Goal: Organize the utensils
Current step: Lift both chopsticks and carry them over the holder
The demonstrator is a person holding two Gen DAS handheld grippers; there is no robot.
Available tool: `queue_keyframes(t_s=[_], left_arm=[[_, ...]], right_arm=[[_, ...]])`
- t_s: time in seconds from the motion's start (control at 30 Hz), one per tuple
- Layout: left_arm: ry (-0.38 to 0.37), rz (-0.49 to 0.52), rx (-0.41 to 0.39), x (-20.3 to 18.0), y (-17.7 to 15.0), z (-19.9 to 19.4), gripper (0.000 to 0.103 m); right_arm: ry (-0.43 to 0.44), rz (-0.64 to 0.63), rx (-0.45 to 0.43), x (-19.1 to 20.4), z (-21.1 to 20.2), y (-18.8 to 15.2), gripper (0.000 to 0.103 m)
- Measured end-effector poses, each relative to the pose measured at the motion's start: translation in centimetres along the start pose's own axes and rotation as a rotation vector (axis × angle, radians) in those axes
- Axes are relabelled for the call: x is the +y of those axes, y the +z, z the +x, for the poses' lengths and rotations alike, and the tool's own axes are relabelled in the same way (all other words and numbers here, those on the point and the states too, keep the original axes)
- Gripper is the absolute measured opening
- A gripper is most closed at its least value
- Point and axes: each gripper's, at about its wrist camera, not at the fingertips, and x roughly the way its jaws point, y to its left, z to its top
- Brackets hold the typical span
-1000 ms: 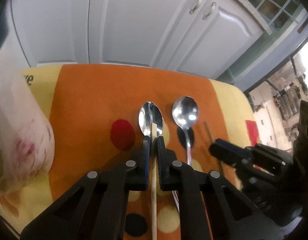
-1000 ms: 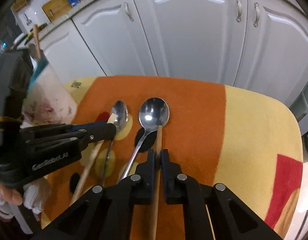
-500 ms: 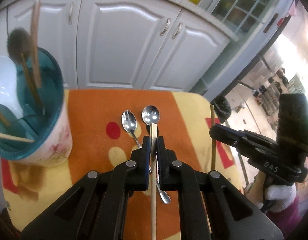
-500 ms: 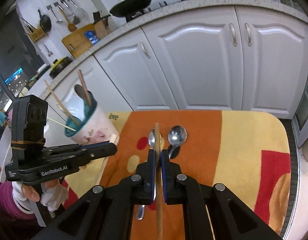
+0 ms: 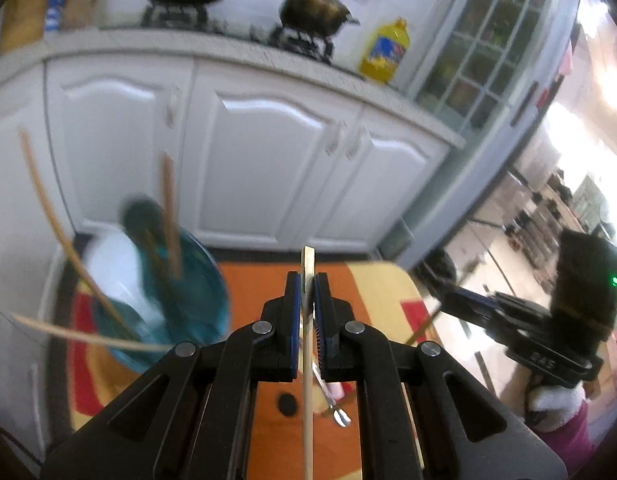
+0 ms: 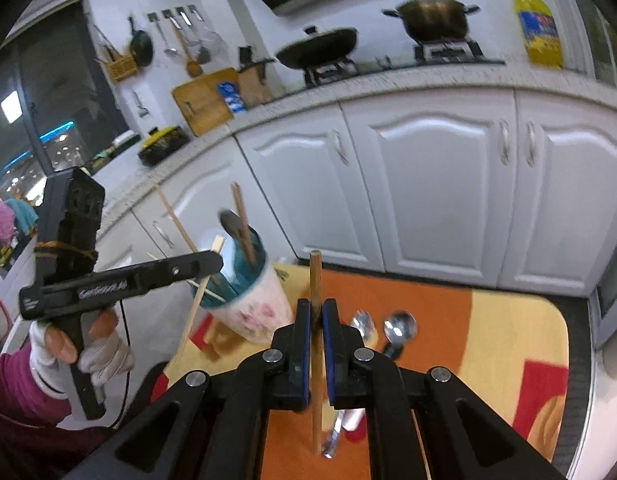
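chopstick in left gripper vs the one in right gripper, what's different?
Colour: the left chopstick is pale, the right chopstick darker brown. Tip: the left chopstick's top end looks flat and squared, the right chopstick's rounder. Both are clamped near upright in closed fingers, left gripper and right gripper, lifted off the orange mat where two spoons lie.

The cloth (image 6: 504,320) is orange and pale yellow with red patches and black dots. The cup (image 6: 256,304) is white with pink flowers outside, teal inside. Far cabinets (image 6: 428,184) are glossy white. The oil bottle (image 6: 538,28) is yellow, blue-labelled.
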Motion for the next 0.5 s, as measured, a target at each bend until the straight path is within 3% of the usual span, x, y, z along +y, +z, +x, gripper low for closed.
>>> queue_keyframes(t_s=[0.3,0.5], left_arm=[[0.186,-0.02,-0.2,5.5,5.2,-2.9,0.005],[0.266,-0.043,-0.238,8.4,6.7,-2.0,0.005]], right_arm=[[0.048,-0.121,-0.105,4.6,-0.8,6.5,0.005],[0.078,-0.186,-0.15,7.6,0.1,10.6,0.005]])
